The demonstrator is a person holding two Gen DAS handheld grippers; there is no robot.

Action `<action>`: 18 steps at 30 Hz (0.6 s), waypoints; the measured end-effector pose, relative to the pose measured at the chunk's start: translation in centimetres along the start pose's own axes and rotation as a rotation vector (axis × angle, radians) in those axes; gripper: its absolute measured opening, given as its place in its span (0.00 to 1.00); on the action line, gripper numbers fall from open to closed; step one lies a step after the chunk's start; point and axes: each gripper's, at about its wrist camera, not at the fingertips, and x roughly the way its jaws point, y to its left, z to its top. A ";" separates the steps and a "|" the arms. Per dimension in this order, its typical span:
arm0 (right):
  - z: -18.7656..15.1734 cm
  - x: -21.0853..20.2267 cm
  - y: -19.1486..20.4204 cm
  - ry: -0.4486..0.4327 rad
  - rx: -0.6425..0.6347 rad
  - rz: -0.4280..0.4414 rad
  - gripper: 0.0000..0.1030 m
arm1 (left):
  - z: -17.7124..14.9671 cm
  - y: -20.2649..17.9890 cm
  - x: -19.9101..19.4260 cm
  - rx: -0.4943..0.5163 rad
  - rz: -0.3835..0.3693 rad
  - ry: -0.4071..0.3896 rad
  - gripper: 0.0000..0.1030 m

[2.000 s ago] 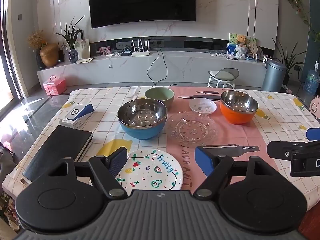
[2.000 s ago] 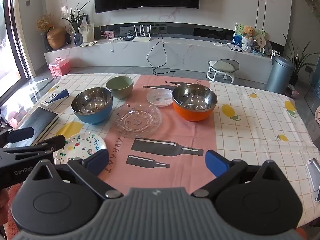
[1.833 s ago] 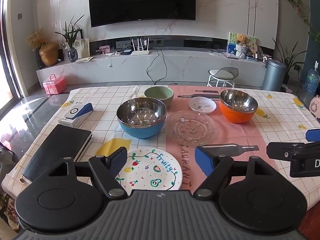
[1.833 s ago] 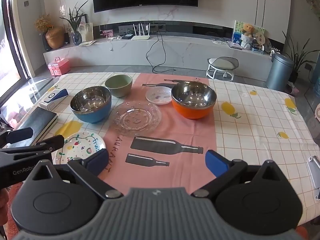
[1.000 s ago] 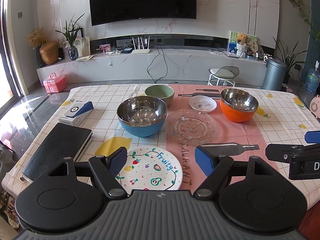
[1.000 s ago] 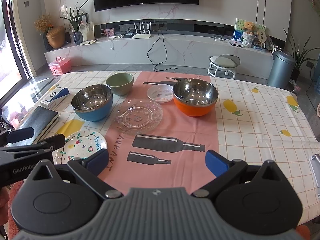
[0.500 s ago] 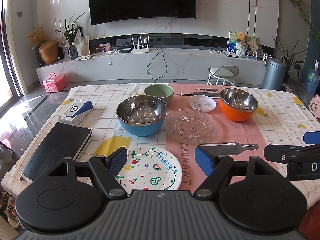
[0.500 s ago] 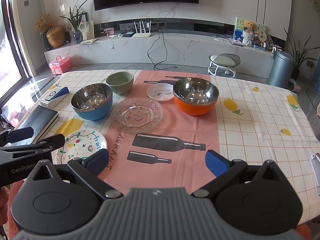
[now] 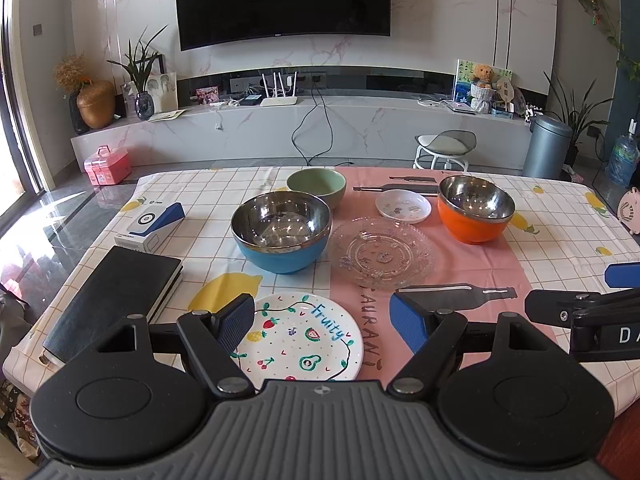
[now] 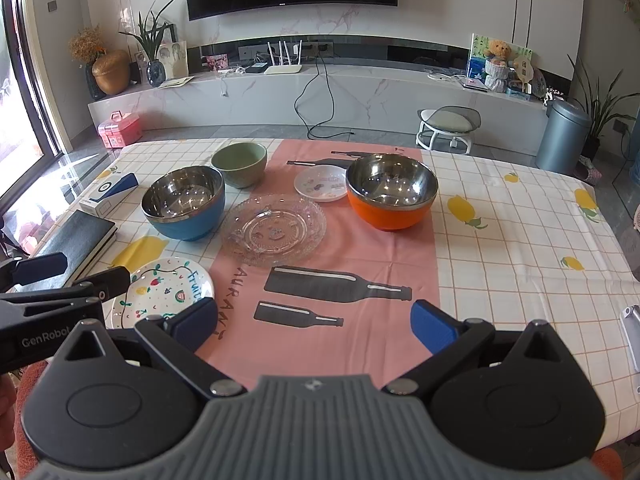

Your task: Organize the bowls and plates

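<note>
On the table sit a blue steel-lined bowl (image 9: 282,232), a green bowl (image 9: 316,186), an orange steel-lined bowl (image 9: 476,210), a small white dish (image 9: 403,205), a clear glass plate (image 9: 382,252) and a white "Fruity" plate (image 9: 300,338). My left gripper (image 9: 324,318) hovers open over the near edge, its fingers straddling the Fruity plate. My right gripper (image 10: 314,322) is open and empty above the pink runner, with the orange bowl (image 10: 390,190) and glass plate (image 10: 274,234) ahead of it.
A black notebook (image 9: 114,298) and a white-and-blue box (image 9: 150,228) lie at the table's left. A metal object (image 10: 632,336) sits at the right edge. Beyond the table are a stool (image 9: 442,148), a bin (image 9: 546,146) and a TV console.
Both grippers have drifted very slightly; the dishes appear a touch nearer in the right wrist view. Nothing was grasped or moved on the table.
</note>
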 end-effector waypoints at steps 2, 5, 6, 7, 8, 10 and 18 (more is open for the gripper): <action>0.0 0.0 0.0 0.000 0.000 0.000 0.98 | 0.0 0.0 0.0 0.000 0.000 0.001 0.88; 0.0 0.0 0.0 0.001 0.000 0.000 0.98 | 0.0 0.0 0.0 0.000 0.000 0.001 0.88; -0.1 0.0 0.0 0.000 -0.001 0.000 0.98 | 0.0 0.0 0.0 0.000 0.000 0.001 0.88; 0.0 0.0 0.0 0.001 0.000 0.000 0.98 | 0.0 0.0 0.0 0.000 0.000 0.001 0.88; 0.0 0.0 0.0 0.001 0.000 0.000 0.98 | 0.0 0.0 0.0 -0.001 -0.001 0.001 0.88; 0.0 0.0 0.0 0.002 0.000 0.000 0.98 | 0.0 0.0 0.0 0.000 0.000 0.002 0.88; 0.0 0.3 0.1 0.006 0.002 -0.002 0.98 | 0.0 0.0 0.3 -0.003 -0.001 0.005 0.88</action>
